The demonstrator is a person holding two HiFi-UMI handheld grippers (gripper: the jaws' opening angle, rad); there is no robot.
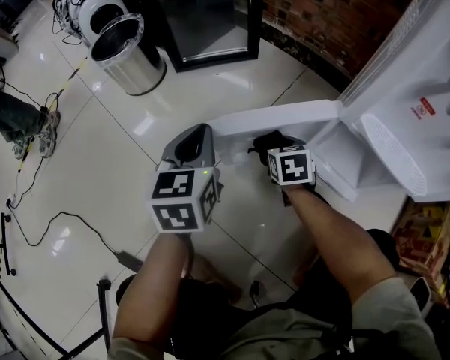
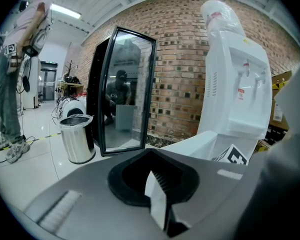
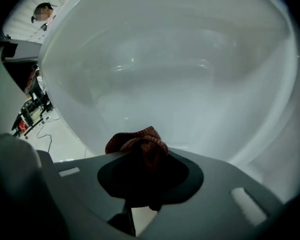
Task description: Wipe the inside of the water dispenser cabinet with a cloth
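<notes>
Grips a reddish-brown cloth point(image 3: 139, 145) in the right tongs point(image 3: 141, 173) inside the white water dispenser cabinet point(image 3: 190, 84), with the left tongs point(image 2: 159, 199) closed and empty near the open door point(image 1: 277, 118).

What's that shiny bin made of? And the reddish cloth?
The bin looks like polished metal, probably steel: silvery, with bright reflections. The cloth looks like soft knitted or woven fabric, matte: a ribbed texture shows along its folds.
</notes>
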